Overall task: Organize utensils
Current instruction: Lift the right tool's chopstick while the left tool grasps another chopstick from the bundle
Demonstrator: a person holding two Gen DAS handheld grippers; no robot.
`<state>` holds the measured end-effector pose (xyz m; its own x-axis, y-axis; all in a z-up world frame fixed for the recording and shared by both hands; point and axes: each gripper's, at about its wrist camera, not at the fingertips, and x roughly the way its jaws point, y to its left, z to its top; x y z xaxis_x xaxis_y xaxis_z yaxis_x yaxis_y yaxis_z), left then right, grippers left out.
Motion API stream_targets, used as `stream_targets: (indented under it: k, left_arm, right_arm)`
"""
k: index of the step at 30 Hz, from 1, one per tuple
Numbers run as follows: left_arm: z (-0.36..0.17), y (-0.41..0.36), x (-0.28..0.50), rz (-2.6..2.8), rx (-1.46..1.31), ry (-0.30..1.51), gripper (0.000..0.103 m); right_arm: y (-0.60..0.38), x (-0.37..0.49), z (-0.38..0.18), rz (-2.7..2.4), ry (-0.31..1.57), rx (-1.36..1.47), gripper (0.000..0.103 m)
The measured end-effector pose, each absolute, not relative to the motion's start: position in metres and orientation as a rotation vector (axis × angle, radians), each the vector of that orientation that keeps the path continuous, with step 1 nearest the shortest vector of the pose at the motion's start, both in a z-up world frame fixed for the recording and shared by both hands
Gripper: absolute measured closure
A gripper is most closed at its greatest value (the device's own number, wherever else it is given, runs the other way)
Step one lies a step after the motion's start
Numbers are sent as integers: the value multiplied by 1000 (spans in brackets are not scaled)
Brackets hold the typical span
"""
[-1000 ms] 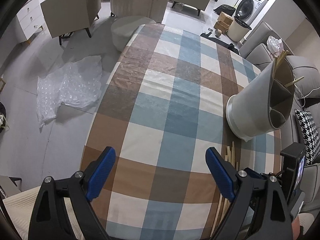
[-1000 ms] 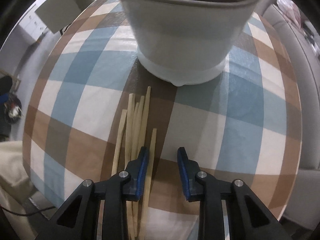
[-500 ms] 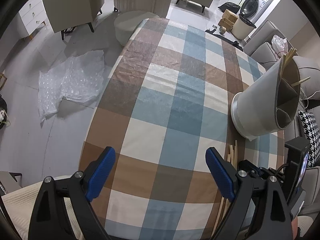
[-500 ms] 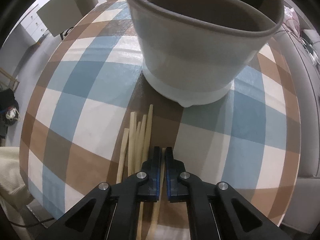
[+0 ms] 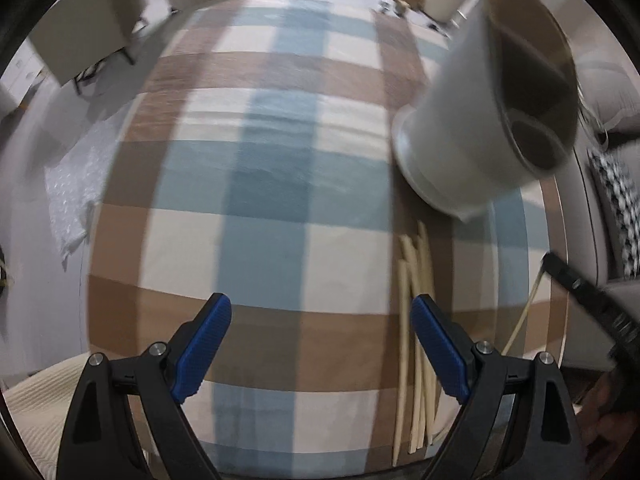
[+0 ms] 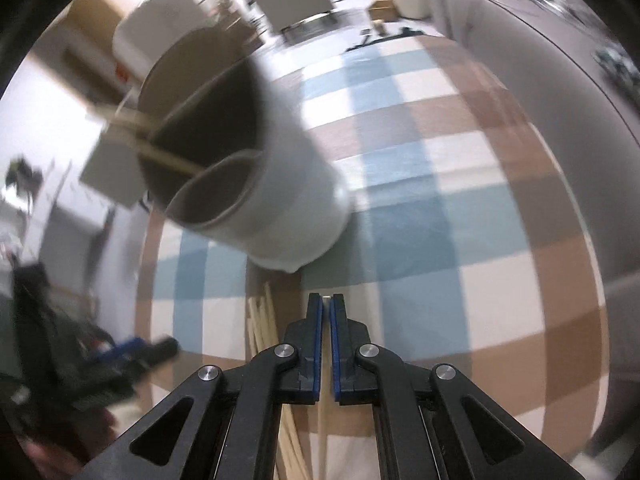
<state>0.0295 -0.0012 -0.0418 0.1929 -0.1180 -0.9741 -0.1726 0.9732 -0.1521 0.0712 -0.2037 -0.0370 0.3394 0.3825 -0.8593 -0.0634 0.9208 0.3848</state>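
**One chopstick lifted, a handful left on the cloth**

Most of what you see from here is the checked tablecloth (image 5: 280, 184), blue, brown and cream, with very little on it. Near its right edge stands the white utensil holder (image 5: 452, 140), a tall tub split into compartments; a couple of pale sticks already poke out of the far compartment (image 6: 160, 156), though both views are blurred and I can't count them surely.

Just in front of the holder's base lies the loose bundle of chopsticks (image 5: 416, 300), side by side on a brown stripe, apart from the holder and not yet sorted.

The right gripper (image 6: 327, 308) has its blue pads pressed together on a single chopstick (image 5: 520, 320), whose tip shows between the fingertips and whose shaft runs back under the frame. In the left view that stick hangs clear of the table, off to the right of the bundle.

The left gripper (image 5: 320, 328) hovers over the near edge of the table with its jaws wide apart, holding nothing.

I'd say the job is early to midway: a few sticks stowed, one in transit, several waiting.
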Motion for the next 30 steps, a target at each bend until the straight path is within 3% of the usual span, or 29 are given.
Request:
stream_targets:
  k: [7,28,30]
  left_arm:
    - [-66,-29,24,19,-154,1463,15]
    - [-90,-49,44,66,-62,1476,15]
    - [-90,-49,46,59,-65,1478,18]
  right_arm:
    - [-260,75,-27,264,1164,504,100]
    - [-275,84,-15,233,1108,534,100]
    - [-275,86,-16,235,1110,542,100]
